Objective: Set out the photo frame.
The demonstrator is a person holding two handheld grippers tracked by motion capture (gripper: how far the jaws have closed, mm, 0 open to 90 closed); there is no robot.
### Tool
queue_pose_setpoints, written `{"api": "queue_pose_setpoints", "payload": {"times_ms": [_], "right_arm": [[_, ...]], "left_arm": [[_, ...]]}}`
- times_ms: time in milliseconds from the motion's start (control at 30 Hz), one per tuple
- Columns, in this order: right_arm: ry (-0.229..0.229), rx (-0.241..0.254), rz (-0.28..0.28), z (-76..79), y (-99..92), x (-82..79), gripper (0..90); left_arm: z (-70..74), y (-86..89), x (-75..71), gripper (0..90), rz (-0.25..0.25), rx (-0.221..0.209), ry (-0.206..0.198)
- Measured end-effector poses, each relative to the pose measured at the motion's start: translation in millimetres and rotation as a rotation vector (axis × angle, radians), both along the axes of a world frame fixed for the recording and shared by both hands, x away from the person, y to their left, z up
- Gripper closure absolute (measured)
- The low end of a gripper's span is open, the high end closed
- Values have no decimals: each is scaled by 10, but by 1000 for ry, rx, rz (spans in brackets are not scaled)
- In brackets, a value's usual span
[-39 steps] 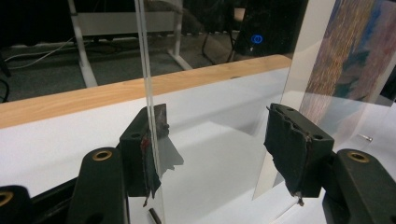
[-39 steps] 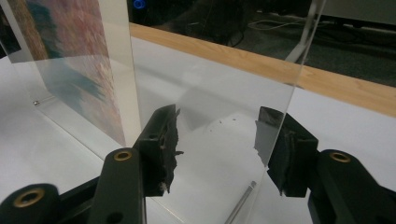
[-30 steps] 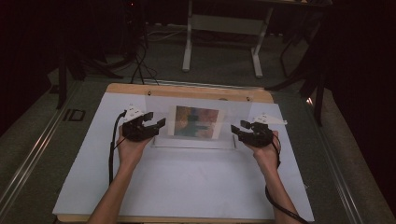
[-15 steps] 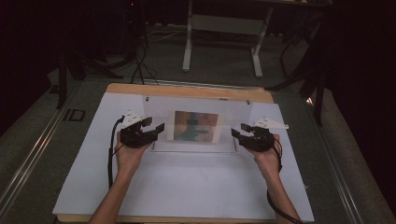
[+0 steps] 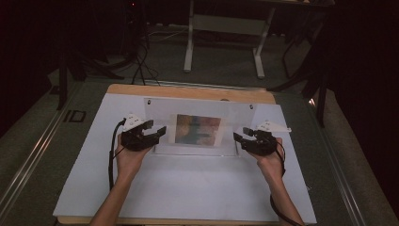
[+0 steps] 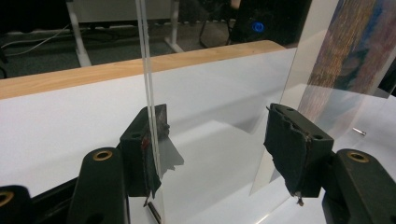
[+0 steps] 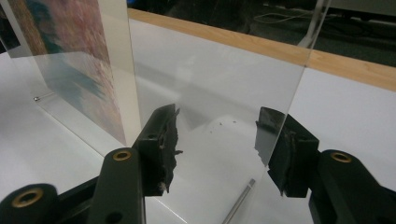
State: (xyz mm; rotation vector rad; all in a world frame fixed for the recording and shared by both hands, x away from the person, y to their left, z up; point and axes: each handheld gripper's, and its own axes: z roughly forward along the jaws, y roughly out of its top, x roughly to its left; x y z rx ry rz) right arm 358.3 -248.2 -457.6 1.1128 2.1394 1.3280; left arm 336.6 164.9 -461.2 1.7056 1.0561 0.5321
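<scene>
A clear acrylic picture frame (image 5: 162,113) stands tilted up on the white board (image 5: 188,188), with a colourful picture (image 5: 197,129) in its middle. My left gripper (image 5: 156,129) is at its left edge and my right gripper (image 5: 240,136) at its right edge. In the left gripper view my gripper (image 6: 219,135) is open; a clear sheet's edge (image 6: 149,70) touches the left jaw's pad, and the picture sheet (image 6: 345,51) rises behind the right jaw. The right gripper (image 7: 217,135) is open too, with clear sheet (image 7: 224,79) across the gap and the picture (image 7: 65,46) to the left.
The white board lies on a wooden tabletop (image 5: 188,92). A thin metal pin (image 7: 238,201) lies on the board just under my right gripper. A small screw (image 6: 358,131) lies near the frame's foot. A white desk frame (image 5: 223,23) stands on the dark floor beyond.
The clear frame has tipped up more upright. Both grippers have drifted slightly toward the person along its side edges.
</scene>
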Motion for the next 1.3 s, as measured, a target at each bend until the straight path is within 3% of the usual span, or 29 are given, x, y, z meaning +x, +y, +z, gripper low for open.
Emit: {"api": "queue_pose_setpoints", "payload": {"times_ms": [267,467,667,1300], "right_arm": [[11,-5,-10,-7,18,-39,475],[10,-4,-16,-11,26,-56,475],[6,-37,-6,0,35,-63,474],[4,-31,10,17,-42,-39,463]], "left_arm": [[-16,35,11,396,-15,-13,5],[-41,77,18,408,-29,-49,6],[-47,84,13,409,-35,-49,3],[-16,92,-9,413,-47,21,-22]]}}
